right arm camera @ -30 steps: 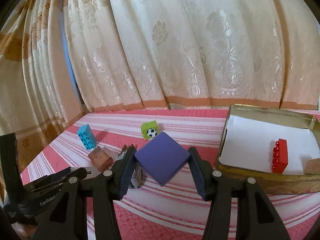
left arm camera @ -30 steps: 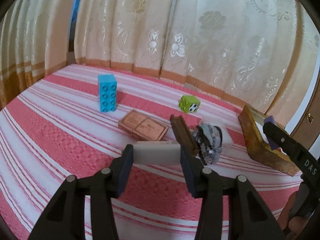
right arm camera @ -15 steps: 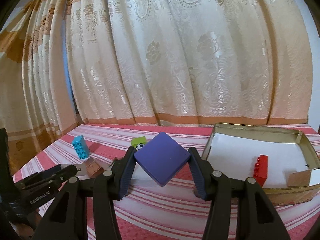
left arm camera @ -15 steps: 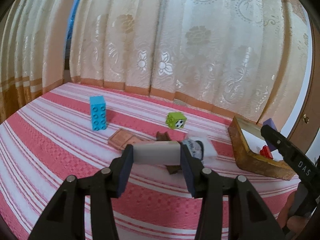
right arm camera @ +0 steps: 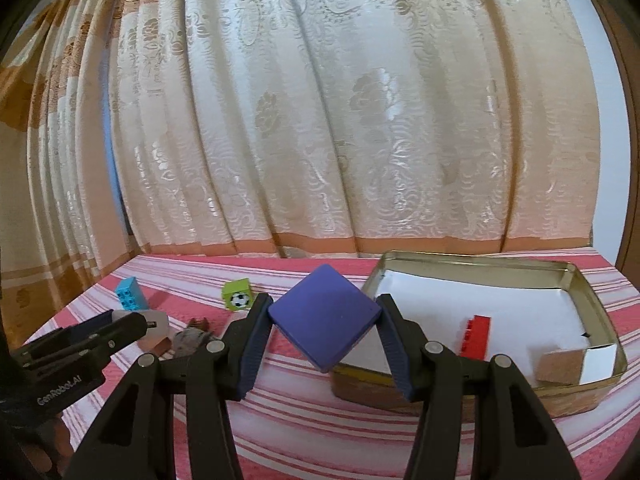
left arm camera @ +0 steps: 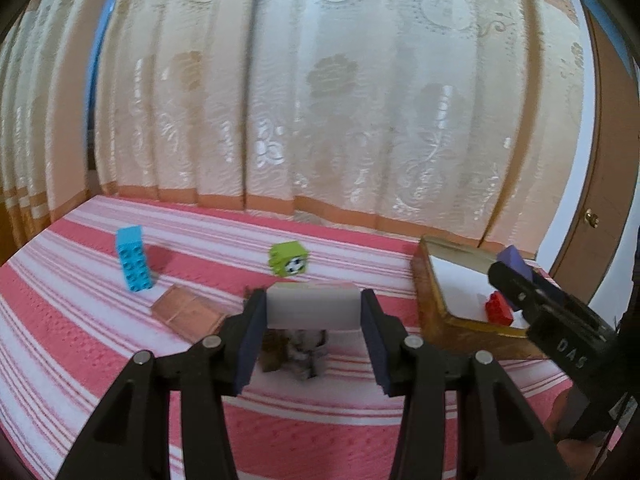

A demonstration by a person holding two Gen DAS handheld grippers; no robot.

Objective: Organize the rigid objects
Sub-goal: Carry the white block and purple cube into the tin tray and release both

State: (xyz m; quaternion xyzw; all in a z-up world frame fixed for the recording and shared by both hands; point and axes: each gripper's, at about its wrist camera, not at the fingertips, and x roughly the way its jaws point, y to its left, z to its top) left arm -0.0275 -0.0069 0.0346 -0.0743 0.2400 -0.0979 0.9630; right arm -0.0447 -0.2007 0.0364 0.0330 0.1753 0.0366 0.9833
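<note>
Cream patterned curtains [left arm camera: 320,120] hang behind a surface under a red and white striped cloth [left arm camera: 80,360].

From the left wrist view, the left tongs [left arm camera: 314,320] grip a pale block [left arm camera: 312,306] by its two ends, above the cloth. Behind it stand a blue brick [left arm camera: 133,259] and a green cube [left arm camera: 289,259].

From the right wrist view, the right tongs [right arm camera: 324,320] grip a purple block [right arm camera: 324,316] by two opposite corners, near the left rim of a gold tin [right arm camera: 592,296]. A red brick [right arm camera: 475,336] lies inside this tin.
</note>
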